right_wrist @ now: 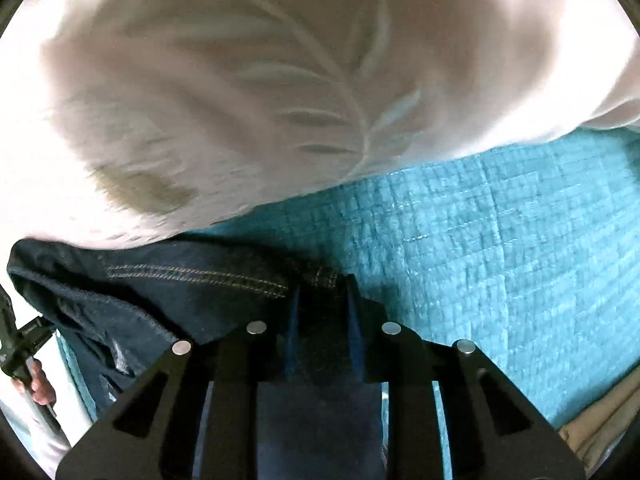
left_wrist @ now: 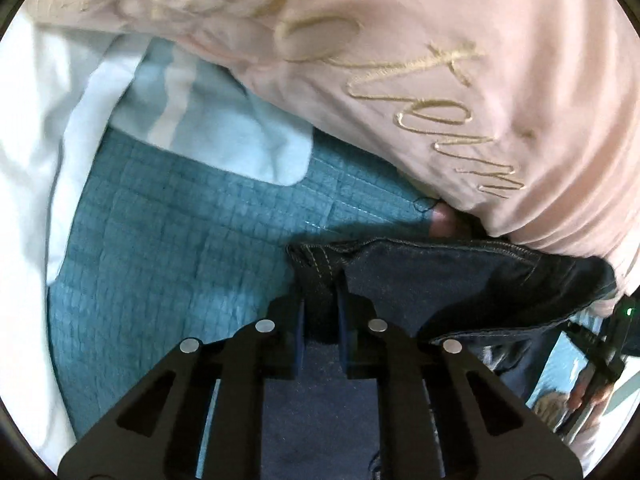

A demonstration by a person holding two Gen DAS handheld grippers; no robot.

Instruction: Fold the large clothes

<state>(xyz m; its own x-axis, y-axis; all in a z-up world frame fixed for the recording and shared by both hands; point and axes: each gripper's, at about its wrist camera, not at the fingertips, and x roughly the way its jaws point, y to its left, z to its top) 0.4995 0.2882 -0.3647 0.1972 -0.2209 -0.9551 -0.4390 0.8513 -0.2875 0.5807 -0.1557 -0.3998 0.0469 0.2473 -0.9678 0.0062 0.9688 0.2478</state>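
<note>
Dark blue jeans (left_wrist: 480,280) with pale stitching lie on a teal quilted bedspread (left_wrist: 168,240). My left gripper (left_wrist: 320,284) is shut on the left corner of their waistband, the denim bunched between its blue pads. In the right wrist view the same jeans (right_wrist: 160,292) stretch off to the left, and my right gripper (right_wrist: 323,292) is shut on the waistband's right end, by a belt loop. The denim hangs down under both grippers. The rest of the legs is hidden.
A pink pillow with gold script (left_wrist: 440,80) lies just beyond the jeans, with a pale blue and white cloth (left_wrist: 192,120) to its left. A white leaf-patterned pillow (right_wrist: 260,100) fills the far side of the right view. The teal quilt (right_wrist: 500,260) spreads right of it. A hand (right_wrist: 40,384) shows at the lower left.
</note>
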